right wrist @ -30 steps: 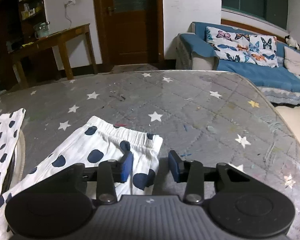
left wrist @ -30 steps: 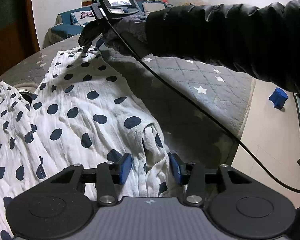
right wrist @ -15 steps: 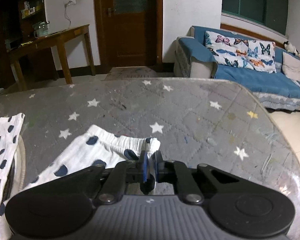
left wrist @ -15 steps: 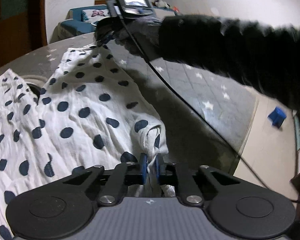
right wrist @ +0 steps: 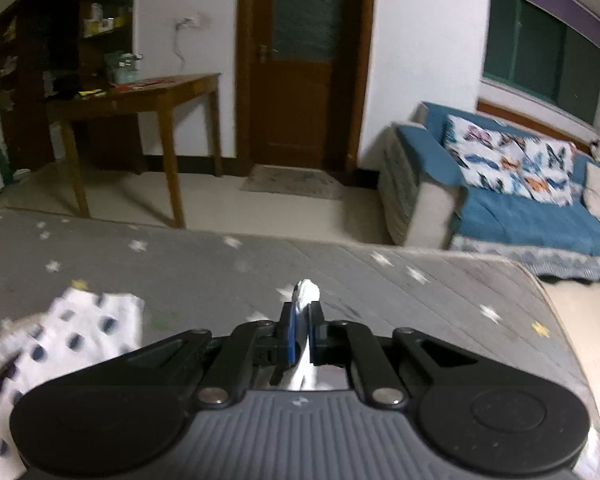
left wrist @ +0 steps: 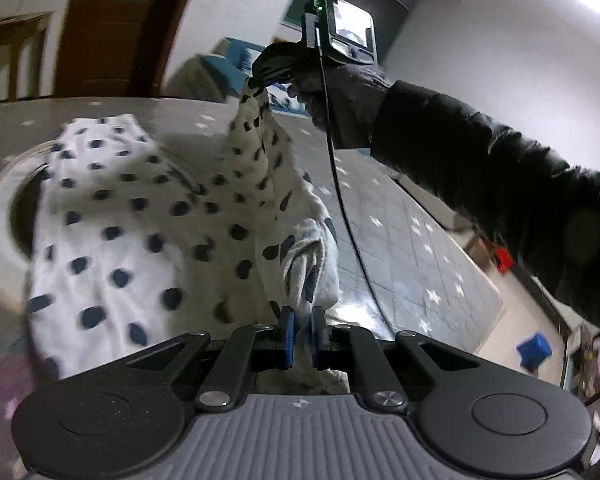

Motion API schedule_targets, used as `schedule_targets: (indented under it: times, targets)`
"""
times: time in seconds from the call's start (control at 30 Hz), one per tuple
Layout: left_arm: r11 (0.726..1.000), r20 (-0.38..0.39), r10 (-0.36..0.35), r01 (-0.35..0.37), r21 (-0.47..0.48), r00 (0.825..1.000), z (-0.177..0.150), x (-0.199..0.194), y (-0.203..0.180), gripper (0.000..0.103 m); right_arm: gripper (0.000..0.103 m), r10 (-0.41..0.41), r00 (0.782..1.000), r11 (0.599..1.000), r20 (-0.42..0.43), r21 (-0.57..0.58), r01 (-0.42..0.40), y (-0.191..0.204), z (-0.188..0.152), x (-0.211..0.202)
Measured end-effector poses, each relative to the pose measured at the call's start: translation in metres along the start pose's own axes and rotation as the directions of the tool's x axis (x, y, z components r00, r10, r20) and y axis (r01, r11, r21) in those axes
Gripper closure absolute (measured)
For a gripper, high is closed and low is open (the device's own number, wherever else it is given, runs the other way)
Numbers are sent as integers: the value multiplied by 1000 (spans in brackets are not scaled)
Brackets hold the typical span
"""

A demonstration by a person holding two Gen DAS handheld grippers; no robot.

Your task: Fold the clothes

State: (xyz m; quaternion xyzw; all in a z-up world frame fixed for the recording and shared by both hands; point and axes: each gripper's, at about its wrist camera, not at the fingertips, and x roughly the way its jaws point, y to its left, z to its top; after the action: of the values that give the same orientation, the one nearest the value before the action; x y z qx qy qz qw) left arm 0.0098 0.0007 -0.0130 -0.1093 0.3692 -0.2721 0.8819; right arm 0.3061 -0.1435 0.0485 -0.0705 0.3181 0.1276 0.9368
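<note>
A white garment with dark blue dots (left wrist: pixel 148 216) is lifted off the grey star-patterned table (left wrist: pixel 400 248). My left gripper (left wrist: pixel 303 332) is shut on a bunched end of it close to the camera. My right gripper (left wrist: pixel 266 78), seen far up in the left wrist view, is shut on the other end and holds it high. In the right wrist view the right gripper (right wrist: pixel 303 330) pinches a white tip of cloth (right wrist: pixel 307 292). Part of the garment (right wrist: pixel 60 340) still lies at the lower left.
The grey table (right wrist: pixel 340 280) ends at a rounded edge on the right. Beyond it stand a blue sofa (right wrist: pixel 520 208), a wooden side table (right wrist: pixel 140 96) and a brown door (right wrist: pixel 300 60). A blue object (left wrist: pixel 534 350) sits on the floor.
Both grippers, shut on the garment's ends, have risen and lifted the cloth off the table. The right one is now much higher. The view is blurred by motion.
</note>
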Motion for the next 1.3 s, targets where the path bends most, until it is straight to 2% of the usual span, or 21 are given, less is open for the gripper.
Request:
schedule_targets:
  times: [0.27, 0.5, 0.67, 0.87, 1.0, 1.07, 1.13, 1.3]
  targets:
    - [990, 56, 73, -65, -128, 996, -16, -43, 40, 96, 98, 60, 998, 995, 24, -80, -58, 103, 38, 13]
    - [971, 71, 131, -113, -210, 989, -31, -65, 66, 96, 98, 116, 993, 985, -3, -130, -116, 187, 38, 40]
    - [958, 71, 171, -149, -247, 983, -38, -78, 75, 96, 98, 156, 987, 978, -29, -133, -158, 222, 33, 57]
    - [941, 12, 201, -189, -280, 980, -49, -72, 88, 94, 90, 226, 972, 961, -63, -149, -233, 235, 24, 63]
    - [939, -15, 213, -209, -272, 977, -52, -74, 91, 90, 85, 252, 965, 947, -73, -185, -261, 225, 22, 48]
    - [941, -17, 216, -213, -262, 976, -52, -75, 92, 82, 82, 264, 961, 939, -84, -203, -276, 216, 19, 38]
    - [943, -19, 216, -214, -255, 976, -53, -74, 92, 68, 79, 283, 953, 925, -107, -231, -300, 203, 11, 22]
    - [943, -52, 213, -220, -250, 976, -57, -68, 90, 63, 77, 322, 932, 877, -166, -318, -360, 180, -29, -24]
